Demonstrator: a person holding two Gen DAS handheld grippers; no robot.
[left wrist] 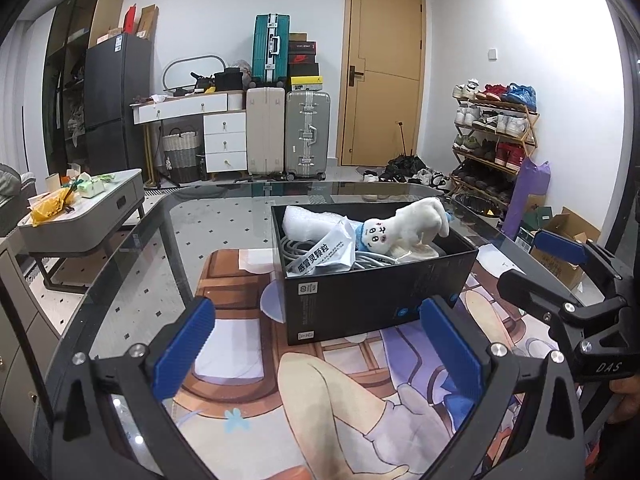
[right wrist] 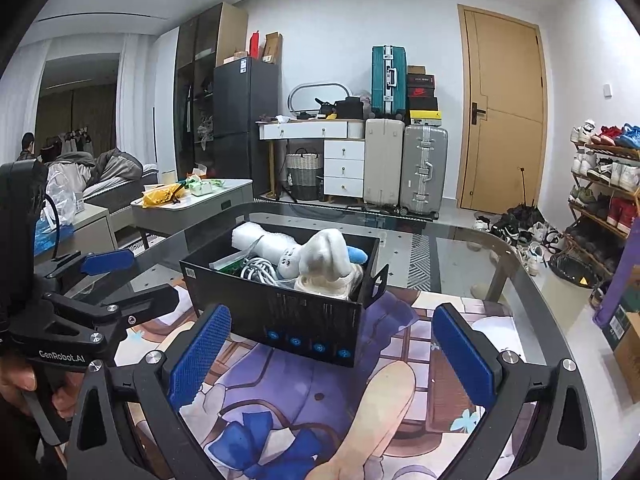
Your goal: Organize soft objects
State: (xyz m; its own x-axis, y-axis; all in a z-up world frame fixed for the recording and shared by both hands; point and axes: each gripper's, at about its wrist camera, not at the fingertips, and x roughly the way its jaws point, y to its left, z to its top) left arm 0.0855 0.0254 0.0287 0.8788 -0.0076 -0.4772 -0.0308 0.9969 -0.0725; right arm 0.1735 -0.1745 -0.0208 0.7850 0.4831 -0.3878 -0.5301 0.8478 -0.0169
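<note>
Box (left wrist: 360, 300) sits mid-mat (left wrist: 248, 360) on the glass table (left wrist: 132, 248), open top, already loaded. We read that as most of the sorting done.

Contents, as far as we see: plush toy (left wrist: 408, 224) lying on top toward the far right, head leaning over the packet side, one limb over the right rim. Bubble wrap roll (left wrist: 308, 220) in the far-left corner. White medicine packet (left wrist: 328, 254) propped against the near-left wall. Grey cable coil (right wrist: 260, 270) underneath it all. Plush is the tallest item and rides above the rim, likely because the coil and wrap take up the floor of the box.

Left gripper (left wrist: 320, 352): tongs wide apart, nothing between them, held on the near side of the box and clear of it. Right gripper (right wrist: 332, 356): same, tongs apart and empty, near the box's near-right corner, not touching. Both frame the box from the near side, so we judge they're either backing off or lining up to tuck the plush down.

No loose soft items visible on the mat around the box. Risk if we push: overhanging limb could catch the right wall, and the light cardboard box may slide on the mat.
</note>
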